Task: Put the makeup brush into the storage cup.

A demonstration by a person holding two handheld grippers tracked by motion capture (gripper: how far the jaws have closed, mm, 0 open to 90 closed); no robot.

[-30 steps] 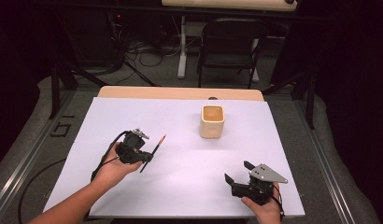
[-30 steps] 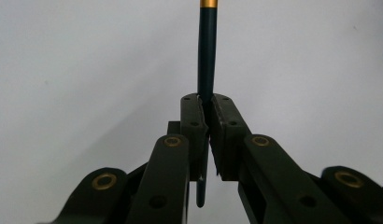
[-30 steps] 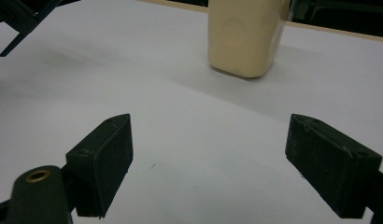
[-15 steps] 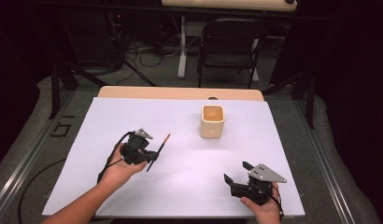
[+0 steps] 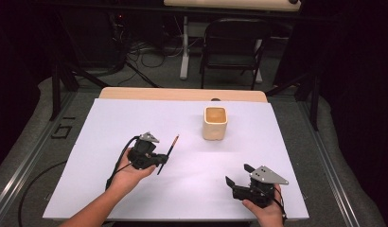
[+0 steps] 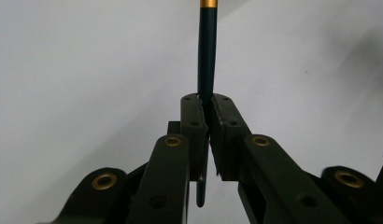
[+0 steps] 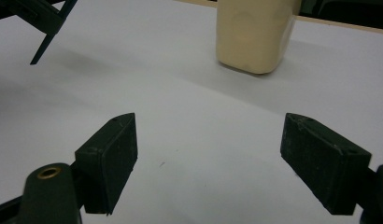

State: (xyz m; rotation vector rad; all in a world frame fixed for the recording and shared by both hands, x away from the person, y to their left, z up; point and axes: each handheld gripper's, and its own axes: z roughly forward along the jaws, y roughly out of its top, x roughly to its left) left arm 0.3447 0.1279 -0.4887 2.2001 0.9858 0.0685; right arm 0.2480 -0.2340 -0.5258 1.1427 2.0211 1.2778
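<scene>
Left gripper [image 5: 160,159] sits over the white table [image 5: 111,123] at its left-centre, jaws clenched on a dark pencil [image 5: 168,153]. In the high view the pencil runs diagonally, orange-tipped end pointing up and away toward the far side, lower end sticking out below the jaws, just above the white surface or touching it, cannot tell which. In the left gripper view the pencil [image 6: 207,60] rises straight up between the two toothed pads, gold band near its top, a short stub poking out beneath them; pads press on it from both sides. Right gripper [image 5: 235,182] is at the near right corner of the table, held in the person's right hand [image 5: 265,213], grey three-cornered plate on top, jaws released and standing wide with nothing between them; they have just been closing a little. In the right gripper view its own gripper [image 7: 208,161] points across bare white table toward a cream square cup [image 7: 255,35], which stands upright, well apart from it. In the high view the cup [image 5: 215,123] stands right of centre toward the far edge, open top up, to the right of the pencil tip and apart from it.
</scene>
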